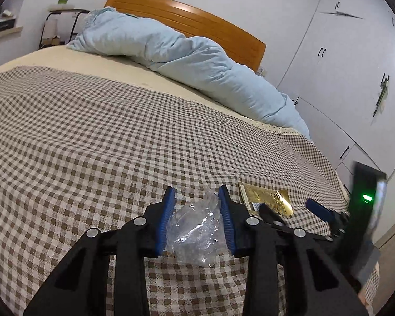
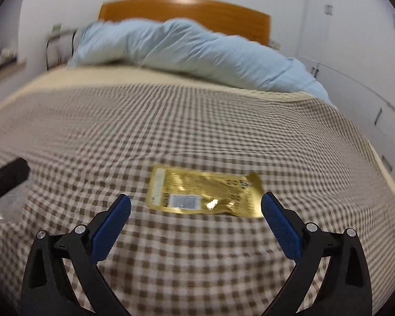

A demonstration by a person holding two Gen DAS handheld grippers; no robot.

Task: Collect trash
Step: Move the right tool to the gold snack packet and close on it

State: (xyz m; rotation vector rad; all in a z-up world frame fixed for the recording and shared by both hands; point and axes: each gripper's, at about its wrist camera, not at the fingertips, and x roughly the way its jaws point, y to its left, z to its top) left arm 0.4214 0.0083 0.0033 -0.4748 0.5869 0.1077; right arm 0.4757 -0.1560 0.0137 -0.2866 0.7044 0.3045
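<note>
A crumpled clear plastic wrapper [image 1: 194, 234] sits between the blue pads of my left gripper [image 1: 197, 192], which is shut on it just above the checked bedspread [image 1: 92, 137]. A flat gold foil packet [image 1: 266, 197] lies on the bedspread to its right, partly behind the right gripper's fingers [image 1: 318, 209]. In the right wrist view the gold foil packet [image 2: 205, 192] lies flat just ahead of my right gripper [image 2: 196, 202], whose jaws stand wide open with nothing between them. The left gripper's black body [image 2: 5, 179] shows at the left edge, over a bit of the clear plastic wrapper [image 2: 10, 200].
A bunched light blue duvet [image 1: 192, 63] lies across the head of the bed below the wooden headboard [image 1: 192, 18]. White wardrobe doors [image 1: 350, 79] stand along the right side. A black wire rack [image 1: 58, 26] stands in the far left corner.
</note>
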